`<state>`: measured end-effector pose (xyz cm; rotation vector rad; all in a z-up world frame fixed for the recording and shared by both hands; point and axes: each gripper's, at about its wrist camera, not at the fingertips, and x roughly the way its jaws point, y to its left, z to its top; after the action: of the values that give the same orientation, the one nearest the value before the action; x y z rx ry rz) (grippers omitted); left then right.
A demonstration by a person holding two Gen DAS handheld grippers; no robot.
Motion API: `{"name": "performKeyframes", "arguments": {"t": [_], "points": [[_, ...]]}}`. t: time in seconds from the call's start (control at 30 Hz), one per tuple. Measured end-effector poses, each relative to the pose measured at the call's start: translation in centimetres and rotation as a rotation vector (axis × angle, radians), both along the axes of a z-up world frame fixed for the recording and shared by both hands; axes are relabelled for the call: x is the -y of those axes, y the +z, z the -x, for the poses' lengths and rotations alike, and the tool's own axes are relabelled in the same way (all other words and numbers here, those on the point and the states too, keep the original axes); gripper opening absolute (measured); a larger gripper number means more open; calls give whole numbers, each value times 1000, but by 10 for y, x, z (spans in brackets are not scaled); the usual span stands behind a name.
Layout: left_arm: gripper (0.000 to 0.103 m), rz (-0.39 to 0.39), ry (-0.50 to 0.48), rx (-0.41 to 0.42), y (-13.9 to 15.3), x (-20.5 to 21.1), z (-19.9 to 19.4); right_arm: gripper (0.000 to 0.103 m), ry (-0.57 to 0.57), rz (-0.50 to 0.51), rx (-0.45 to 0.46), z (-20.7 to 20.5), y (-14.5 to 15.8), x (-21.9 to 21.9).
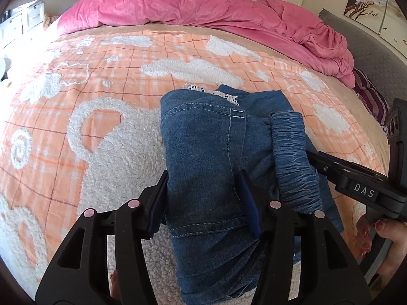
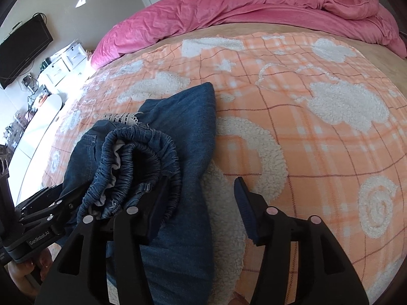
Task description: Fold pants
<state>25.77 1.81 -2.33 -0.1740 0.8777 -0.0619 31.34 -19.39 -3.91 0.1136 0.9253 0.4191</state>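
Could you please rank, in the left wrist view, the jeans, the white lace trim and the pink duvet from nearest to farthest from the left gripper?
From the left gripper:
1. Jeans, between its jaws.
2. White lace trim, straight ahead at the jeans' far edge.
3. Pink duvet, heaped along the far side of the bed.

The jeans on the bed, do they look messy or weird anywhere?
A bit. The jeans are bunched, not flat: the elastic waistband is scrunched into a lump on top, and white lace trim pokes out at the far edge. The pink duvet is crumpled too.
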Motion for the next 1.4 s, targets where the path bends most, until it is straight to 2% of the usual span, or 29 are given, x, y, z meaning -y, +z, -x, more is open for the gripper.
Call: {"name": "performKeyframes", "arguments": {"t": [0.2, 0.27, 0.43, 0.5, 0.63, 0.73, 0.87, 1.0, 1.1, 1.17, 1.4], "points": [[49, -4, 2, 5, 1, 0, 5, 52, -24, -18, 15, 5, 6, 10], [49, -3, 1, 5, 2, 0, 6, 55, -34, -28, 17, 7, 8, 14], [55, -1, 1, 11, 4, 0, 10, 56, -43, -13, 54, 15, 16, 20], [57, -4, 1, 13, 6, 0, 12, 61, -51, -13, 67, 18, 19, 23], [64, -14, -9, 26, 10, 1, 19, 63, -58, -9, 99, 25, 27, 26], [71, -34, -8, 37, 14, 2, 27, 72, -63, 8, 129, 32, 33, 27], [75, -53, -12, 58, 21, 3, 38, 82, -59, 17, 165, 44, 42, 29], [79, -41, -15, 89, 31, 2, 50, 84, -55, -8, 180, 61, 49, 31], [82, -42, -22, 106, 37, 3, 61, 87, -54, 18, 238, 76, 60, 30], [84, -50, -27, 121, 41, 5, 70, 92, -57, 37, 282, 86, 67, 30], [92, -49, -36, 170, 57, 8, 96, 96, -61, 45, 381, 122, 86, 33]]}}
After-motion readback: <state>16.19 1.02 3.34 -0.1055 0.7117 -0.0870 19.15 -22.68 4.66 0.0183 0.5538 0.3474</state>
